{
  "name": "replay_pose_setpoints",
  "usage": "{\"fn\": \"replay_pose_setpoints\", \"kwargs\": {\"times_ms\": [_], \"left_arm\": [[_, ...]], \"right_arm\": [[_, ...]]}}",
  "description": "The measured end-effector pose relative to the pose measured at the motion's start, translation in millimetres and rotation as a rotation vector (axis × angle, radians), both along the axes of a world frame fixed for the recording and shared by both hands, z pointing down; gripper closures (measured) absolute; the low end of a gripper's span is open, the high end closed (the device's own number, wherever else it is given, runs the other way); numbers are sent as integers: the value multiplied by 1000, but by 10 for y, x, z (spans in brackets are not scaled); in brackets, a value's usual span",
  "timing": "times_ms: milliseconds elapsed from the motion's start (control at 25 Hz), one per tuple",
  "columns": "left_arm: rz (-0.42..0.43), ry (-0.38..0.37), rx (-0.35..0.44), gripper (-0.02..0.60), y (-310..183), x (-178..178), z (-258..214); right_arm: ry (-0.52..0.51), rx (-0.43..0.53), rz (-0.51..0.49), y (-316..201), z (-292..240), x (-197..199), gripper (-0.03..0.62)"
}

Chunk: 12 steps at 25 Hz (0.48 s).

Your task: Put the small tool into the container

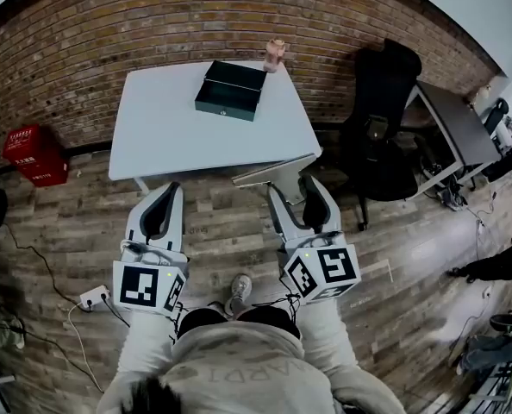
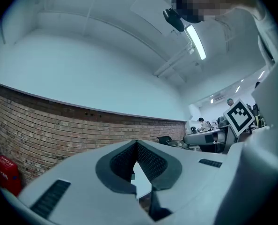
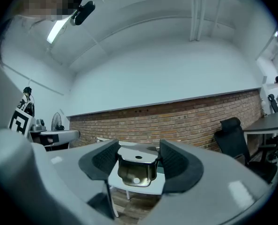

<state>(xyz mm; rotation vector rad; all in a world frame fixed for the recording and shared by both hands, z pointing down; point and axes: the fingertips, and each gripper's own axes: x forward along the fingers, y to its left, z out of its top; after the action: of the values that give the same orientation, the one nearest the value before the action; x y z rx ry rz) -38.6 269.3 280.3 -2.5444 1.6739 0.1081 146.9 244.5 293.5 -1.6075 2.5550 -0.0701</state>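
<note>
A dark green box (image 1: 230,90) with its lid up stands on the white table (image 1: 161,132), toward the far edge. My right gripper (image 1: 292,186) is held above the wooden floor short of the table's near right corner. It is shut on a small flat metal tool (image 1: 277,172), whose shiny blade (image 3: 138,168) spans the gap between the wide-set pads in the right gripper view. My left gripper (image 1: 165,190) hangs level with it to the left, with nothing in it. In the left gripper view (image 2: 137,146) its pad tips meet.
A pink object (image 1: 275,55) stands at the table's far edge beside the box. A black office chair (image 1: 384,128) and a grey desk (image 1: 450,123) lie to the right. A red item (image 1: 34,155) sits against the brick wall, left. A power strip (image 1: 92,297) with cables lies on the floor.
</note>
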Motion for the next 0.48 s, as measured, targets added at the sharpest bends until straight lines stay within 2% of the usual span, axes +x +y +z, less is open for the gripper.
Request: {"fn": "replay_pose_setpoints", "kwargs": {"times_ms": [240,480], "left_arm": [[-14,-6,0,575,-141,33,9],[-29,-11,6,575,-420,80,7]], "right_arm": [[-40,-12,-24,-175,12,37,304],[-13,12,-16,-485,11,57,305]]}}
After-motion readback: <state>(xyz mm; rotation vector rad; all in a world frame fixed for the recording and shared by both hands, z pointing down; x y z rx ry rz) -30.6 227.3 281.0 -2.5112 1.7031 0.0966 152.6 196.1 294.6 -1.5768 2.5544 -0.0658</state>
